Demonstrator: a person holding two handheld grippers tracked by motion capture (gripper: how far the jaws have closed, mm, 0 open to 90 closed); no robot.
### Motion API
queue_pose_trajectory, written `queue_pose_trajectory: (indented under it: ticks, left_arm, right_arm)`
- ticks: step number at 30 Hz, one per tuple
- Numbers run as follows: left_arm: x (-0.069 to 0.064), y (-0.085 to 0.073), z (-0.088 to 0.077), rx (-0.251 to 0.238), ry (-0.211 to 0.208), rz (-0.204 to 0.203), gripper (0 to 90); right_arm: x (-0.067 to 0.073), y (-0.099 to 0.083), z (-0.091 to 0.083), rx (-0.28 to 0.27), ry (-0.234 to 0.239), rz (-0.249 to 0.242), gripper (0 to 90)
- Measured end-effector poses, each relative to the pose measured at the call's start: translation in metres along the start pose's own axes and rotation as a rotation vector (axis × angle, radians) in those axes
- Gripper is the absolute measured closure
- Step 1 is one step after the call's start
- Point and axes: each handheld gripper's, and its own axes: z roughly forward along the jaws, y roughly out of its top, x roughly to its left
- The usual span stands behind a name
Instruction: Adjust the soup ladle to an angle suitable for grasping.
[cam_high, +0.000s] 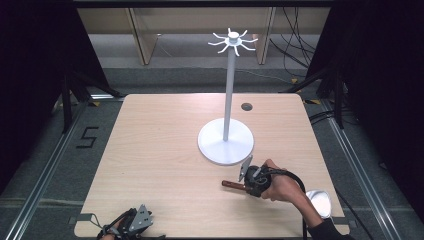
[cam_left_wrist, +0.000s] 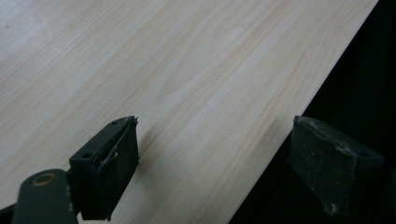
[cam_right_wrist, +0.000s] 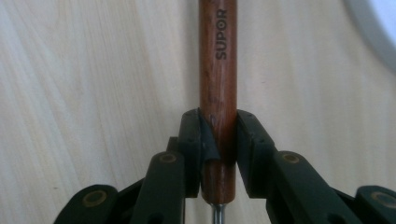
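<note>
Right gripper view: the right claw (cam_right_wrist: 219, 140) is clamped on a wooden handle (cam_right_wrist: 217, 70).

Both pads press the reddish-brown handle, stamped SUPOR, from either side, with a thin metal shank showing below it. From the high view the handle (cam_high: 231, 184) lies on the table (cam_high: 150, 150) near its front right part, sticking out leftward from the right claw (cam_high: 248, 186), just in front of the round base of the white stand (cam_high: 226, 140). At the front left edge the left claw (cam_left_wrist: 215, 154) hangs apart, holding nothing, one pad over the wood and the other past the table edge.
</note>
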Motion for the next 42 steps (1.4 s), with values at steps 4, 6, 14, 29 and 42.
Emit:
queue_pose_trajectory:
  ticks: [4,6,14,29,42]
  left_arm:
    - [0.0,0.0,0.0,-0.001,0.0,0.001,15.3]
    - [0.0,0.0,0.0,0.0,0.002,0.002,15.2]
    - [0.0,0.0,0.0,-0.001,0.0,0.003,15.2]
    - [-0.001,0.0,0.0,0.001,0.0,0.003,15.2]
    - [0.0,0.0,0.0,-0.001,0.001,-0.002,15.2]
  right_arm:
    - [-0.006,-0.008,-0.025,-0.145,0.006,0.033,74.2]
    - [-0.009,-0.01,-0.03,-0.185,0.004,0.012,74.2]
    - [-0.019,-0.035,-0.071,-0.419,0.024,0.112,74.2]
    - [-0.028,-0.061,-0.115,-0.68,-0.034,0.155,74.3]
    - [-0.028,-0.077,-0.138,-0.811,-0.044,0.21,74.3]
